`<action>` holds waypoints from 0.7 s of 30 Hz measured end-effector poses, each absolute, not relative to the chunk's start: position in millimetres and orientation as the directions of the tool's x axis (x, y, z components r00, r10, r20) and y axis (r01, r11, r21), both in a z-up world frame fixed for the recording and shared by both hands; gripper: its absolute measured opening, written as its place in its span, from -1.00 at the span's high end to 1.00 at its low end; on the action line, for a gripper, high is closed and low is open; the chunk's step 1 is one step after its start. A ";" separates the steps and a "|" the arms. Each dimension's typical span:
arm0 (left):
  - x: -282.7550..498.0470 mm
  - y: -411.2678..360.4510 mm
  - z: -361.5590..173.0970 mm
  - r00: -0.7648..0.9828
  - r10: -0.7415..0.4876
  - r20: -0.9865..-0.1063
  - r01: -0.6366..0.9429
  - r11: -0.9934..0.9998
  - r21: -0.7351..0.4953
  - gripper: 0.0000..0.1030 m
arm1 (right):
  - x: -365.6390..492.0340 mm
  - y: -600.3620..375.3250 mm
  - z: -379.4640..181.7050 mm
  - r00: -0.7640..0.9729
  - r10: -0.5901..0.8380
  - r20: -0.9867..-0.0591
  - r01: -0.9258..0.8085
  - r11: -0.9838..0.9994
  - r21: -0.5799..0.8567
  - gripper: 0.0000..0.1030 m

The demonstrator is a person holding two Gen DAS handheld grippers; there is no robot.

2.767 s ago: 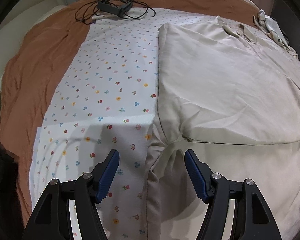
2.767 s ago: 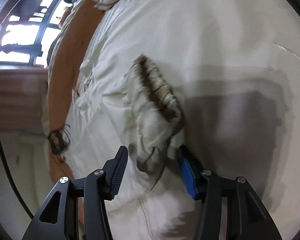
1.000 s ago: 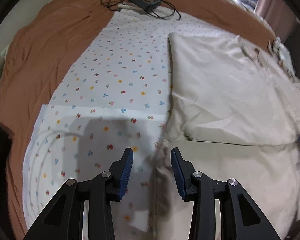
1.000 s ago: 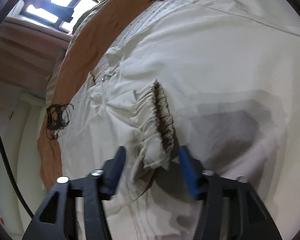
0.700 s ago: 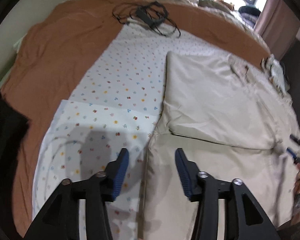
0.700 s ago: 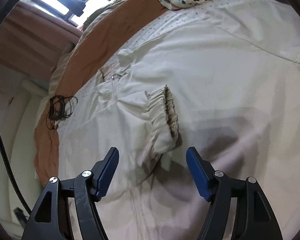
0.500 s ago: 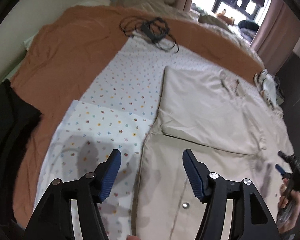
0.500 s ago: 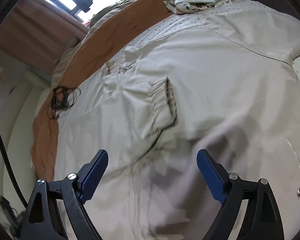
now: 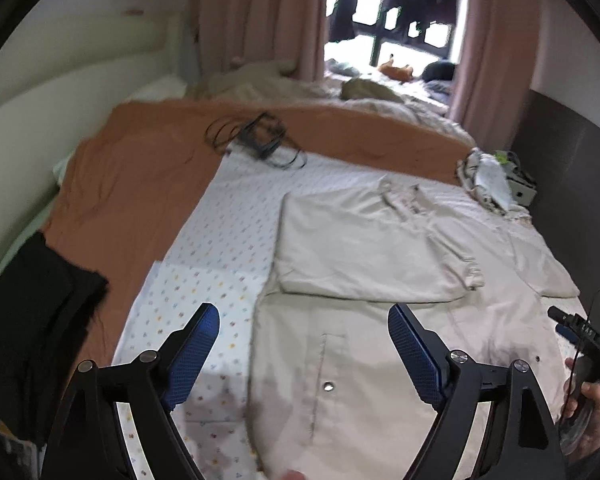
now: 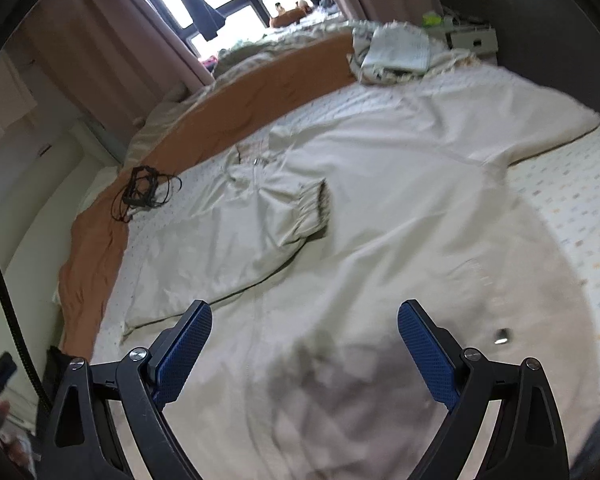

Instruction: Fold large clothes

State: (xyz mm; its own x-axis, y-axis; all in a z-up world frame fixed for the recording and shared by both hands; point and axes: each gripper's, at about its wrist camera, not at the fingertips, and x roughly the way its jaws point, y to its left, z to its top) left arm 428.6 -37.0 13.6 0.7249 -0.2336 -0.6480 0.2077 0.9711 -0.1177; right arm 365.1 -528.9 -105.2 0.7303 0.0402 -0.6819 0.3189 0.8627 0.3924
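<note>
Lying below spread jaws: jacket (image 9: 364, 264).

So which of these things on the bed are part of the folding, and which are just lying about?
Part of the job:
- beige jacket, one sleeve folded across
- left tongs and right tongs, open

Lying about:
- tangled black cable
- small cloth heap
- black garment
</note>
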 end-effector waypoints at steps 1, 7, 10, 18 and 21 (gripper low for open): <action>422.9 -41.8 17.0 0.736 -0.247 -0.631 0.226 0.967 -0.116 -0.69 | 357.3 -533.0 -98.6 0.739 0.021 -0.674 0.319 0.870 0.377 -0.84; 396.2 -79.6 28.2 0.775 -0.322 -0.544 0.295 0.945 -0.139 -0.69 | 318.7 -555.1 -63.6 0.757 -0.086 -0.647 0.332 0.905 0.267 -0.83; 383.7 -107.5 35.6 0.790 -0.360 -0.497 0.337 0.931 -0.139 -0.69 | 300.7 -572.8 -51.6 0.759 -0.116 -0.640 0.358 0.896 0.263 -0.84; 362.6 -173.7 44.4 0.783 -0.470 -0.407 0.437 0.882 -0.178 -0.69 | 263.2 -607.4 -20.7 0.759 -0.237 -0.607 0.417 0.893 0.173 -1.00; 362.6 -200.3 44.6 0.771 -0.493 -0.404 0.467 0.868 -0.169 -0.69 | 258.0 -624.6 -19.1 0.747 -0.248 -0.617 0.429 0.889 0.161 -1.00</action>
